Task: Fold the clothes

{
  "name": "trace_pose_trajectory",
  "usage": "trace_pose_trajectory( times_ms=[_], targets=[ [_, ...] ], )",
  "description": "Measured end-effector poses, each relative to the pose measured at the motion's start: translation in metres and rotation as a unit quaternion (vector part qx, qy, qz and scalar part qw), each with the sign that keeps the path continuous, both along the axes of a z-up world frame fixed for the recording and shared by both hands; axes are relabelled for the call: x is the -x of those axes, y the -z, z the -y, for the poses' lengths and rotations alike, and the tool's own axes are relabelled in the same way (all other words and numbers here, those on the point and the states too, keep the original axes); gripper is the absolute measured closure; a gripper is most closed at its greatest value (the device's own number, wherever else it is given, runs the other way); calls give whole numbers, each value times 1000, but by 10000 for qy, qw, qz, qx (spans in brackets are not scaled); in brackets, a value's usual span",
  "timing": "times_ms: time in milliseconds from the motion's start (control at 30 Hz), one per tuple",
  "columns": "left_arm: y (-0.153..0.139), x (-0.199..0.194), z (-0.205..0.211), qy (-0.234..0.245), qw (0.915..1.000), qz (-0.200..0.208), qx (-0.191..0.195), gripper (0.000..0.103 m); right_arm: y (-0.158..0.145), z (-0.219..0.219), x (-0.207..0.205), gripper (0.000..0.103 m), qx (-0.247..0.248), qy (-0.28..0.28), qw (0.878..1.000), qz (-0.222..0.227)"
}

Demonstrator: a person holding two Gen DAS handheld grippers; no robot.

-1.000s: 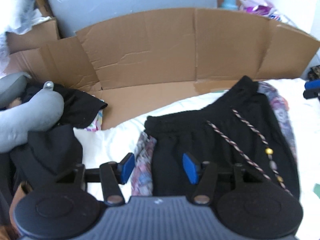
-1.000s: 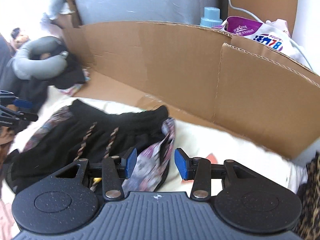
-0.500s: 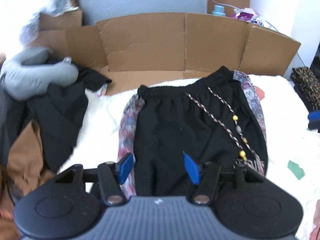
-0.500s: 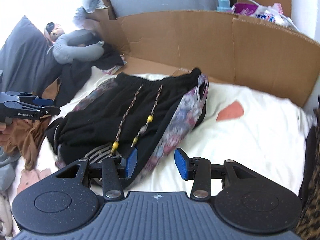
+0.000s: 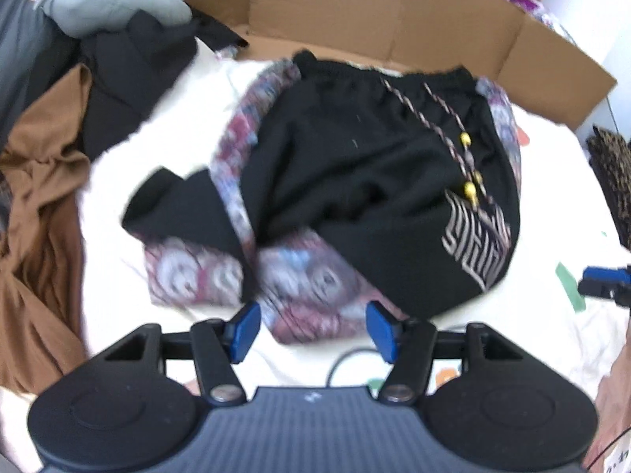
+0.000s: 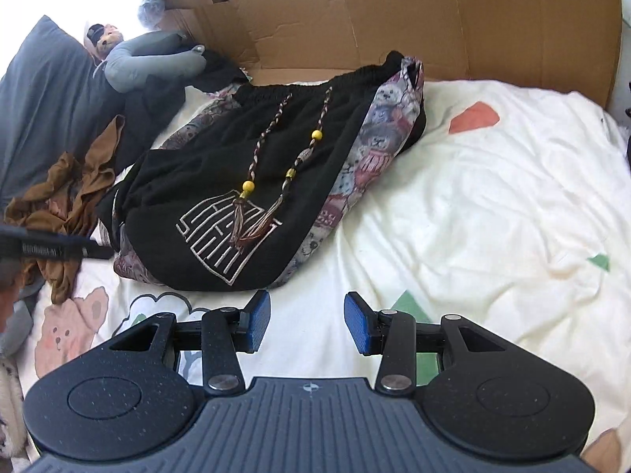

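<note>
Black shorts with patterned side panels, beaded drawstrings and a white maze print lie crumpled on the white bedsheet. In the left wrist view my left gripper hovers open at the near patterned hem; fabric edge lies just past its blue pads, not pinched. The right gripper stands open over bare sheet just short of the shorts, near the printed corner, with nothing between its pads. Each gripper shows in the other's view: the right gripper at the right edge, the left gripper at the left edge.
A cardboard wall runs behind the bed. On the left sit a grey neck pillow, a black clothes pile and a brown garment. Leopard-print fabric lies at the right.
Both grippers have drawn back from the waistband toward the near hem and sunk lower, so the whole shorts now show. The left jaws stand slightly wider.
</note>
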State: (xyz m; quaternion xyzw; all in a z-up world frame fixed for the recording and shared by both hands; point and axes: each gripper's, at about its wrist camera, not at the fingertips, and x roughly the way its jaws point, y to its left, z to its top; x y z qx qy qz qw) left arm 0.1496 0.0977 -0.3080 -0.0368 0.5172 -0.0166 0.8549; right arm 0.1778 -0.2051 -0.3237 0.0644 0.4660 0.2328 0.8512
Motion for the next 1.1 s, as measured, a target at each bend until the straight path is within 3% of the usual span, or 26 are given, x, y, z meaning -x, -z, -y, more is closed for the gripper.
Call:
trace_pose_trajectory(
  times_ms=[167, 367, 500, 667, 767, 900, 933, 1100],
  targets=[
    [19, -1, 17, 85, 9999, -147, -9, 29, 8, -12, 2, 54, -90, -139, 9999, -12],
    [39, -5, 30, 84, 9995, -301, 67, 29, 28, -24, -3, 54, -142, -100, 9996, -214],
    [42, -5, 26, -72, 9993, -155, 336, 28, 43, -31, -13, 52, -185, -58, 9993, -325],
    [45, -6, 21, -303, 9967, 67, 745, 32, 56, -43, -27, 41, -326, -42, 9989, -328],
    [44, -6, 18, -402, 9946, 185, 941, 47, 60, -48, -34, 40, -396, -40, 9987, -313],
    [39, -7, 13, -501, 9926, 298, 1067, 85, 64, -52, -40, 35, -528, -17, 9982, -299],
    [37, -8, 11, -533, 9925, 292, 1062, 90, 65, -53, -41, 32, -569, -4, 9979, -298],
    [20, -6, 7, -659, 9891, 210, 1299, 97, 63, -59, -44, 26, -737, 5, 9969, -274]
  ],
)
